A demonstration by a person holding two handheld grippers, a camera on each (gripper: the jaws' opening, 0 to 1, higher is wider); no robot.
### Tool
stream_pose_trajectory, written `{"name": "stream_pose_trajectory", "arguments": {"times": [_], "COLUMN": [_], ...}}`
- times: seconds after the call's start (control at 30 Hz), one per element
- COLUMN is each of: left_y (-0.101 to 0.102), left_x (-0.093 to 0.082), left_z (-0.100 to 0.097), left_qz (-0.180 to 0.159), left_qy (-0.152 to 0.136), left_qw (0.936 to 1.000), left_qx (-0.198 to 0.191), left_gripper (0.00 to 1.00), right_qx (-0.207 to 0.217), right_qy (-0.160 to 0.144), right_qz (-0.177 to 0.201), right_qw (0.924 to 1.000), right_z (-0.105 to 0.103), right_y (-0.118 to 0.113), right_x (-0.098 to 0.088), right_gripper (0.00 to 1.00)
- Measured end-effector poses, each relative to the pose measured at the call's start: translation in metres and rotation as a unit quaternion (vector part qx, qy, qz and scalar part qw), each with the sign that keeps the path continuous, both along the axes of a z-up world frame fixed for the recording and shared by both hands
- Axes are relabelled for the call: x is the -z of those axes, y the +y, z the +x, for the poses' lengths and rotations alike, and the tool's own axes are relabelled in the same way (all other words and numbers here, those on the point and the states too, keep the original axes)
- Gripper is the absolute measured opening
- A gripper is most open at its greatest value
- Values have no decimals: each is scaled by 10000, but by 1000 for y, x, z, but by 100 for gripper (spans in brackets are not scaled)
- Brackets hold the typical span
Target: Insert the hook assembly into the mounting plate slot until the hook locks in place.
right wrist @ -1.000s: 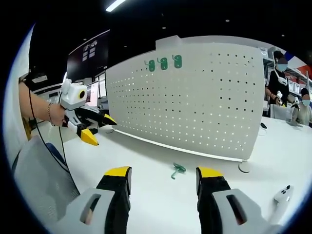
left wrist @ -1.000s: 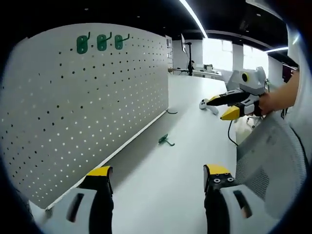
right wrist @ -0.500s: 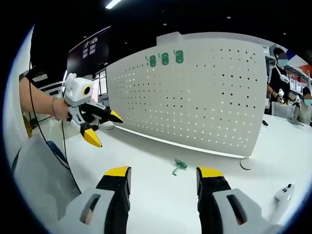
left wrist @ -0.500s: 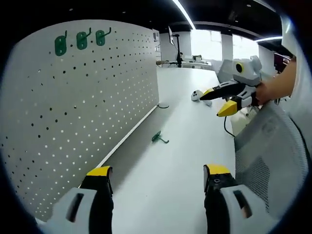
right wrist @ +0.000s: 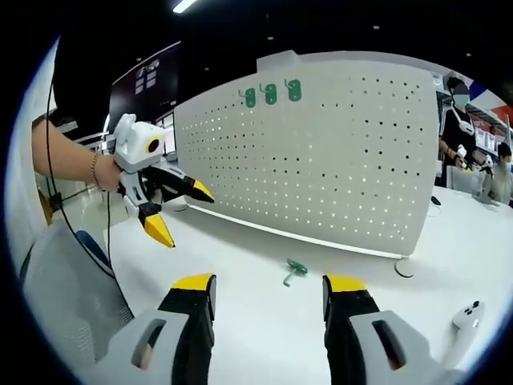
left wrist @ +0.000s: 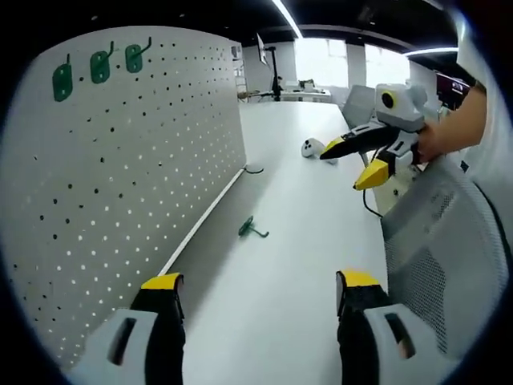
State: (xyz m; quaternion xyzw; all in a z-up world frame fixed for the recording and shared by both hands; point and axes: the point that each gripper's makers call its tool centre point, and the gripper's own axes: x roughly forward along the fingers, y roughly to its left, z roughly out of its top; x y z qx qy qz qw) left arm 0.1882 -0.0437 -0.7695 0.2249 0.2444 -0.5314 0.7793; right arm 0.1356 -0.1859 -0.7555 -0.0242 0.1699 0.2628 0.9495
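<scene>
While both tools gape, a green hook lies on the white table.

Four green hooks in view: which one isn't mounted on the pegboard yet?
The green hook lying loose on the white table, in front of the pegboard. The other three hooks hang in a row near the board's top edge.

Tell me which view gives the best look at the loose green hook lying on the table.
The left gripper view: the loose green hook lies side-on on the white table, so its bent shape is readable. The right gripper view shows it just above its own open fingers, more foreshortened, in front of the pegboard.
</scene>
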Motion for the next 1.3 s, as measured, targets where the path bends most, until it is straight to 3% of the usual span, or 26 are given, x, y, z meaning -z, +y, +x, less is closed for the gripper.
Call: {"name": "stream_pose_trajectory", "arguments": {"times": [0.67,1.1,1.3], "left_y": [-31,-51,-53], "left_x": [17,26,35], "left_z": [14,17,17], "left_qz": [565,903,1157], "left_qy": [4,-14,-15], "left_qw": [9954,9863,9792], "left_qx": [768,1381,1666], "left_gripper": [81,81,81], "right_qx": [15,-14,13], "right_qy": [126,181,225], "right_qz": [-42,-62,6], "right_qw": [9999,9998,9997], "right_z": [0,-1,-1], "right_y": [-1,0,-1], "right_x": [6,8,9], "right_gripper": [54,54,56]}}
